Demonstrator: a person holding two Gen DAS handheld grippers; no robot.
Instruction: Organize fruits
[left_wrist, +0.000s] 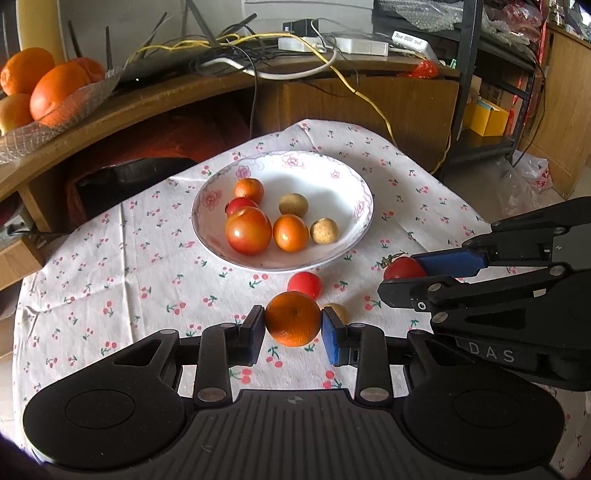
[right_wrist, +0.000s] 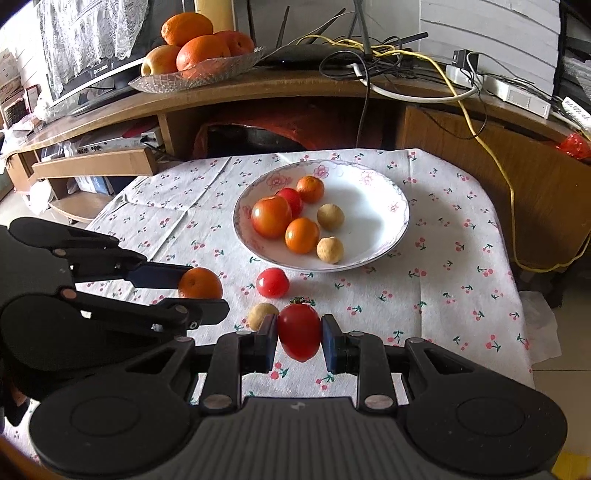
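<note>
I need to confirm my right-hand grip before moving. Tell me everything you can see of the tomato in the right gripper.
The tomato is small, oval, glossy and red, with a dried green stem and calyx on top. It looks whole and unbruised. The right gripper is shut on it, one pad against each side. It sits at the near edge of the cherry-print tablecloth; whether it touches the cloth is unclear. A longan lies just left of it.

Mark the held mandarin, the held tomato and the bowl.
mandarin (left_wrist: 293, 318): left wrist view, centre of peel.
tomato (right_wrist: 299, 330): right wrist view, middle of skin.
bowl (right_wrist: 384, 206): right wrist view, bare inner wall.
</note>
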